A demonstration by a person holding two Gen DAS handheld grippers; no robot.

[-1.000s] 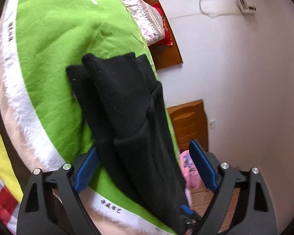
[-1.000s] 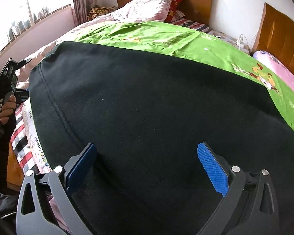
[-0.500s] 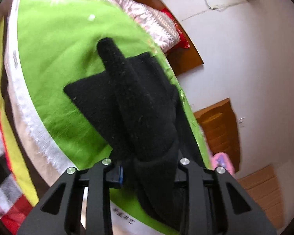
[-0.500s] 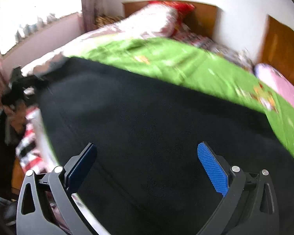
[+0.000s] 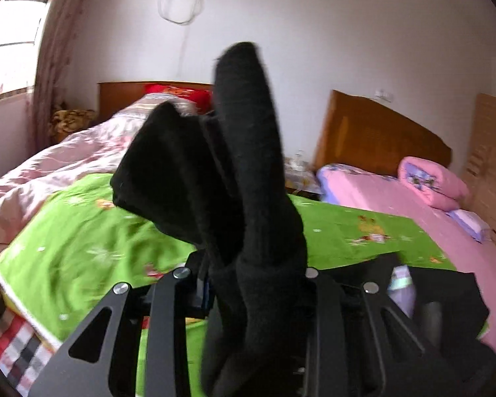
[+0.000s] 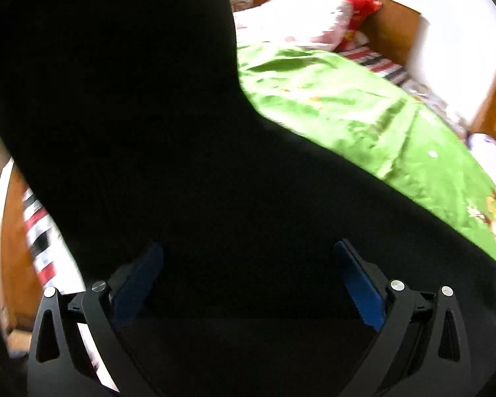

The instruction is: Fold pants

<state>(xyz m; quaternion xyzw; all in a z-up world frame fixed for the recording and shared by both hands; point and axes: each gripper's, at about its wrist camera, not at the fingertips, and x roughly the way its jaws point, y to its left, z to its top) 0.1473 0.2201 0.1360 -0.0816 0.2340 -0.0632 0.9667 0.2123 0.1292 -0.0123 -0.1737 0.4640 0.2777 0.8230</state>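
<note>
The black pants point(image 5: 234, 172) are bunched in my left gripper point(image 5: 253, 284), which is shut on them and holds them lifted above the green bedspread point(image 5: 82, 241); the cloth sticks up in front of the camera. In the right wrist view the pants point(image 6: 155, 139) fill most of the frame, one part raised at the left. My right gripper point(image 6: 248, 278) is open just over the black cloth, with its blue pads point(image 6: 360, 281) wide apart.
A pink quilt point(image 5: 43, 168) and red pillow point(image 5: 178, 94) lie at the wooden headboard point(image 5: 122, 94). A second bed with pink bedding point(image 5: 423, 198) stands at the right. A checked sheet point(image 5: 13, 347) shows at the bed's near edge.
My left gripper closed on the pants and lifted them, swinging to face the headboard. In the right wrist view the pants rose at the left and now cover more of the view.
</note>
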